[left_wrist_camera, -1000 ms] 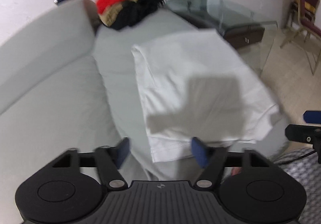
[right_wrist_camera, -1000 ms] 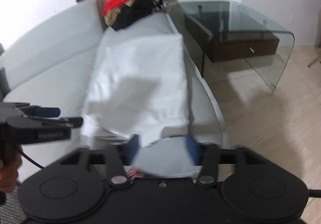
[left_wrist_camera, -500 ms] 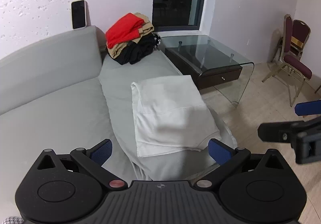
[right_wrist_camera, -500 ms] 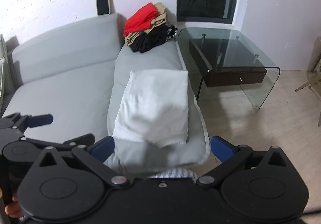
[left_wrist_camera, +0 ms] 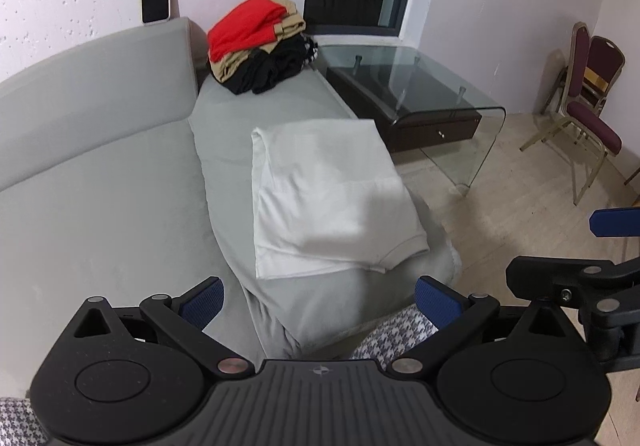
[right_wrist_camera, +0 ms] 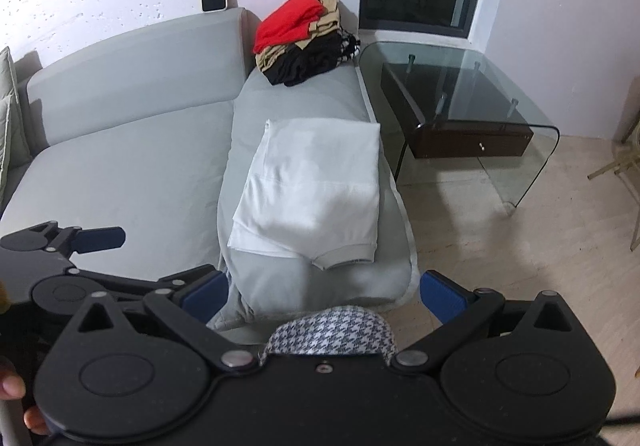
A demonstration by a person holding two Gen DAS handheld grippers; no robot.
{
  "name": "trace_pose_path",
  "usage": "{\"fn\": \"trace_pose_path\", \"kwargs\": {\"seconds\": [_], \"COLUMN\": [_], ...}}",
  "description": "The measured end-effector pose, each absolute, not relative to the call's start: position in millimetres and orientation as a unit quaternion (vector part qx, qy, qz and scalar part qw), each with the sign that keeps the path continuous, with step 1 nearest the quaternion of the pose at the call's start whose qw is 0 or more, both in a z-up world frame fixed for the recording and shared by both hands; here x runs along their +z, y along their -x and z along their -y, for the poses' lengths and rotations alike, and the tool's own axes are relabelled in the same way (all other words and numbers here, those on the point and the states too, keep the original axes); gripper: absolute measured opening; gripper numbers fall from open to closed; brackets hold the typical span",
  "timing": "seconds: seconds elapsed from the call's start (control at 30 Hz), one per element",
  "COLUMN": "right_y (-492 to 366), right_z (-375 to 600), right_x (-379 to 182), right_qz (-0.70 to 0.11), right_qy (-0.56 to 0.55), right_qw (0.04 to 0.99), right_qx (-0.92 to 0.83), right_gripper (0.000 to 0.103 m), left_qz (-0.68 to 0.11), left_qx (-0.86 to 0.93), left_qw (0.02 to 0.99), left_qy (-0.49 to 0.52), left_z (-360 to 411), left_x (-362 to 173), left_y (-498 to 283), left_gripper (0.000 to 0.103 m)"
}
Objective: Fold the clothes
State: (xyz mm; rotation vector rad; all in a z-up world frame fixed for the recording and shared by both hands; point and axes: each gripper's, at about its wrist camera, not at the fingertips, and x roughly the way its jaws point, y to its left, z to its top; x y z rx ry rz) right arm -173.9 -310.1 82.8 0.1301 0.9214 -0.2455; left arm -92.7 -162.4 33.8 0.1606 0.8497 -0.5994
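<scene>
A white garment lies folded into a rectangle on the grey sofa's chaise. My left gripper hangs above and in front of its near edge, jaws wide open with nothing between the blue pads. My right gripper is likewise open and empty, held clear of the cloth. Each gripper shows in the other's view: the right gripper at the right edge of the left wrist view, the left gripper at the left of the right wrist view.
A pile of folded red, tan and black clothes sits at the chaise's far end. A glass coffee table stands right of the sofa. A phone leans on the wall. Chairs stand far right. Checked fabric lies below the grippers.
Both grippers opened wide, let go of the white garment's near edge and drew up and back. The garment now lies flat and still on the chaise.
</scene>
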Motion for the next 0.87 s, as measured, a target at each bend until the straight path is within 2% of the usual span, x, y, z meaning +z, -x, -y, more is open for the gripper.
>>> {"fn": "trace_pose_path", "kwargs": {"seconds": [0.87], "right_y": [169.2], "right_z": [324.8], "right_x": [65.9], "right_qz": [-0.449], "right_qy": [-0.085], "right_qw": [0.881], "right_qx": [-0.123], "right_gripper": [0.103], "left_qz": [-0.4], "left_qx": [-0.282], "left_qw": [0.868], "left_qy": [-0.083], "left_z": [175.4], "left_x": [18.0], "left_y": [86.1], "left_gripper": [0.102]}}
